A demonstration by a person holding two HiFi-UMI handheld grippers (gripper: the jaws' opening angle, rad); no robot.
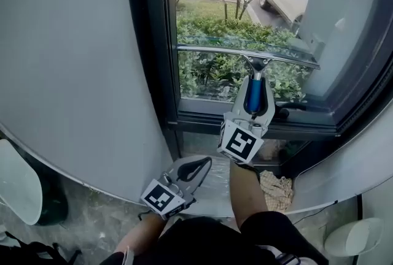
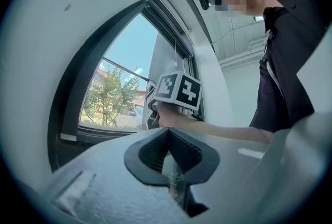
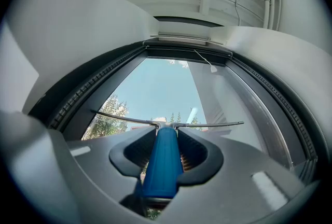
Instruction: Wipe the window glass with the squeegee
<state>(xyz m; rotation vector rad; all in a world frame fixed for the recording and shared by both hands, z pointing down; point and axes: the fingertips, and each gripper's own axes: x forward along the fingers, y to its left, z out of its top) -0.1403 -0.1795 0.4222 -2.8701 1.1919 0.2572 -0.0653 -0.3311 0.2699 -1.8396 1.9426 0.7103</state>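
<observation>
Right gripper view shows the right gripper point(image 3: 165, 137) with its two fingers closed on the blue handle of the squeegee point(image 3: 162, 163). The handle runs straight up between the dark pads point(image 3: 197, 153), one pad pressing each side, and its butt end sticks out behind them. Beyond the fingertips the metal neck forks into the long thin blade point(image 3: 207, 125), which lies crosswise on the window glass point(image 3: 155, 91).

From the head view the blade point(image 1: 215, 49) spans the lower part of the pane, its left end just beside the dark left edge of the window frame point(image 1: 153, 43) and its right end slightly lower.

The left gripper point(image 1: 202, 165) hangs low, below the bottom edge of the frame and well apart from the squeegee. Its fingers are pressed together with nothing between them. A crumpled cloth point(image 1: 275, 189) lies on the floor under the window.
</observation>
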